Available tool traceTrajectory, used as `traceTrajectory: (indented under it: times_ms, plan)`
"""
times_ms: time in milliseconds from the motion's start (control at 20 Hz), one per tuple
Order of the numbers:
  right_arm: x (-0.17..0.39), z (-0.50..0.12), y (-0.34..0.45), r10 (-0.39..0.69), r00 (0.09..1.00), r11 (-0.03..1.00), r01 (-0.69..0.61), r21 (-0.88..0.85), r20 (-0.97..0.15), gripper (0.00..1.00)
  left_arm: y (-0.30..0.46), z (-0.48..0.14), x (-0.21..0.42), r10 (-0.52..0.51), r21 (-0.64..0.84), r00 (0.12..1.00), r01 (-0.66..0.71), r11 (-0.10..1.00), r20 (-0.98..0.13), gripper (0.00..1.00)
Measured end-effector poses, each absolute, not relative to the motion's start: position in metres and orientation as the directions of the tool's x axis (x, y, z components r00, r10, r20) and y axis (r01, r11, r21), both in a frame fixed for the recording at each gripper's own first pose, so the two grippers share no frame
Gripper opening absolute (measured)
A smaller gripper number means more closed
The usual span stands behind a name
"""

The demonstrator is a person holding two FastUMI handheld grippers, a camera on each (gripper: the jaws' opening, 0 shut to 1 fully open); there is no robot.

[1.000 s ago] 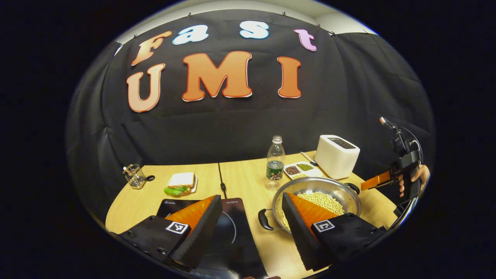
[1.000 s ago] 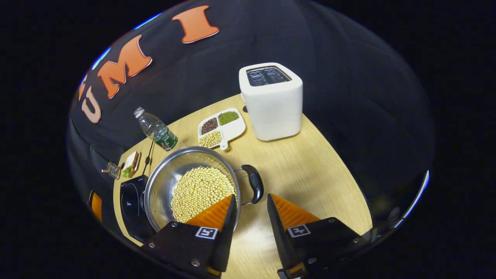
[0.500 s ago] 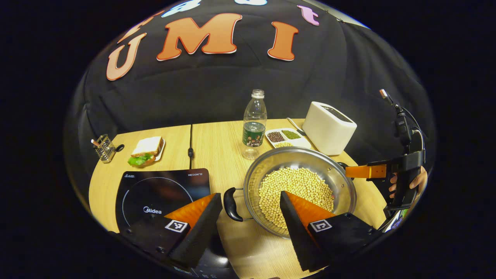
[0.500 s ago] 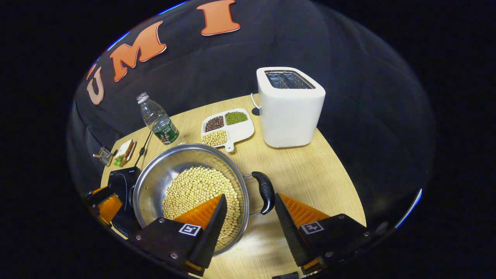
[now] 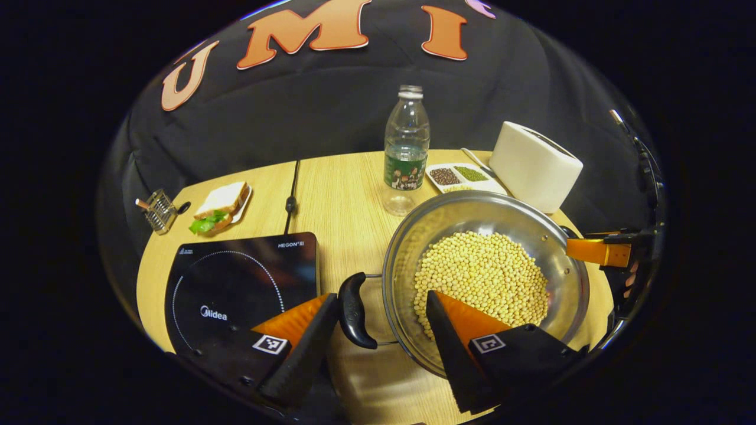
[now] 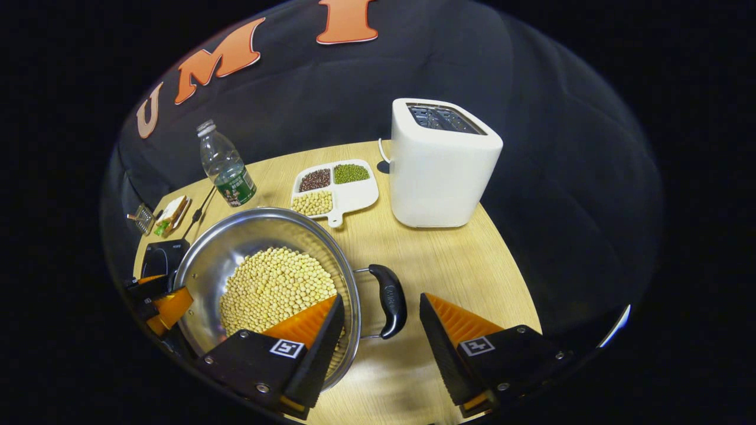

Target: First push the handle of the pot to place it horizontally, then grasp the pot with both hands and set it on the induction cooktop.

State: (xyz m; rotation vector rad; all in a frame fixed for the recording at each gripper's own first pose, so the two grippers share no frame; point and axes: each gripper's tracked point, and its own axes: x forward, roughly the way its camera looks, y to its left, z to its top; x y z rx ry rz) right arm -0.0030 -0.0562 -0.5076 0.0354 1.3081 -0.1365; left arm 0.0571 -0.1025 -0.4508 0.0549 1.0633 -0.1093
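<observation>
I see the round, shiny steel pot (image 5: 407,260) (heaped with pale soybeans (image 5: 481,274)) on the wood-grain table (image 5: 342,195), beside the glossy induction cooktop (image 5: 236,283). My left gripper (image 5: 378,316) and right gripper (image 6: 378,316) gape wide, each straddling a curved black handle (image 5: 353,310).

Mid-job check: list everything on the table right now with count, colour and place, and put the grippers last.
Pot: one, steel, full of pale beans, right of the cooktop, on the table.
Pot handles: two, black; one between the left gripper's fingers, one between the right gripper's.
Induction cooktop: one, black, left of the pot.
Water bottle: one, clear, behind the pot.
Divided dish: one, white, three kinds of beans, beside the toaster.
Toaster: one, white, back right.
Sandwich: one, on a plate, back left.
Wire holder: one, far left.
Table: light wood.
Left gripper: open.
Right gripper: open.
</observation>
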Motion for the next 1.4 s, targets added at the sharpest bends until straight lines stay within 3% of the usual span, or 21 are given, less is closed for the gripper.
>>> traceTrajectory:
  times_ms: [400,900,1000,1100,1300,1350,1400]
  plan:
    - [-0.006,-0.527,-0.058,-0.117,0.239,0.988,0.124,-0.089,-0.964,0.82,-0.121,-0.478,0.081,-0.109,-0.026,0.497,0.171,0.985,-0.861,0.96]
    - [-0.01,-0.53,-0.07,-0.152,0.268,0.982,0.147,-0.116,-0.951,0.82,-0.126,-0.505,0.106,-0.061,0.052,0.52,0.199,0.979,-0.852,0.96]
    - [-0.011,-0.534,-0.072,-0.17,0.268,0.98,0.145,-0.135,-0.948,0.8,-0.125,-0.51,0.107,-0.055,0.055,0.515,0.196,0.979,-0.856,0.9]
    - [-0.012,-0.532,-0.073,-0.179,0.274,0.98,0.135,-0.146,-0.945,0.73,-0.124,-0.509,0.109,-0.047,0.067,0.527,0.195,0.978,-0.849,0.9]
    - [-0.011,-0.53,-0.072,-0.191,0.293,0.976,0.155,-0.151,-0.937,0.7,-0.125,-0.512,0.117,-0.035,0.095,0.565,0.199,0.975,-0.824,0.89]
    - [-0.012,-0.531,-0.073,-0.2,0.304,0.975,0.152,-0.16,-0.931,0.63,-0.125,-0.512,0.119,-0.03,0.099,0.572,0.194,0.976,-0.82,0.89]
    - [-0.012,-0.529,-0.074,-0.21,0.316,0.974,0.148,-0.171,-0.925,0.66,-0.126,-0.51,0.12,-0.024,0.103,0.575,0.188,0.977,-0.817,0.87]
